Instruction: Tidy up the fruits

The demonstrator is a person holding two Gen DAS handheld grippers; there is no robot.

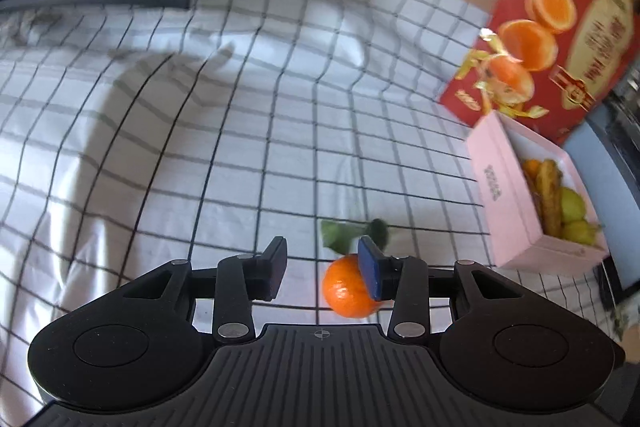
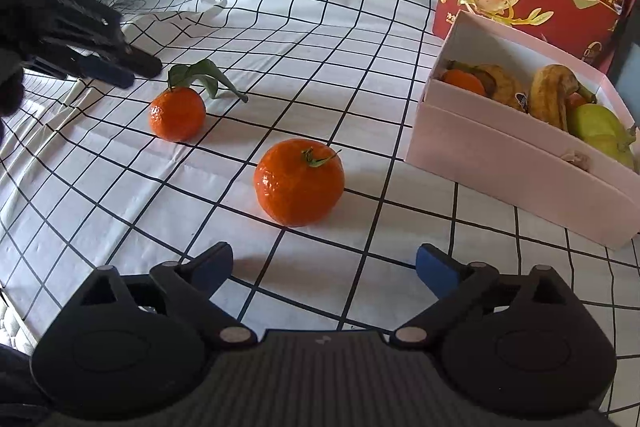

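the wide-open right tool (image 2: 324, 267) faces a round stemmed orange mandarin (image 2: 299, 183) just ahead, while the empty, narrowly parted left tool (image 1: 324, 267) hovers by a leafy orange mandarin (image 1: 346, 287).

Bright daylight glares from the upper left; the black-gridded white cloth (image 1: 248, 115) bows toward the fisheye edges, and the red printed carton (image 1: 560, 27) is motion-blurred.

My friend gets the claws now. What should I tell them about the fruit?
Left claw: open, holding nothing, right beside the small leafy orange on the checked cloth.
Right claw: wide open, empty, pointing at the bigger orange just ahead of it.
Pink box: on the right, already holds bananas, a green pear and an orange.
Left to do: put both loose oranges in the box.
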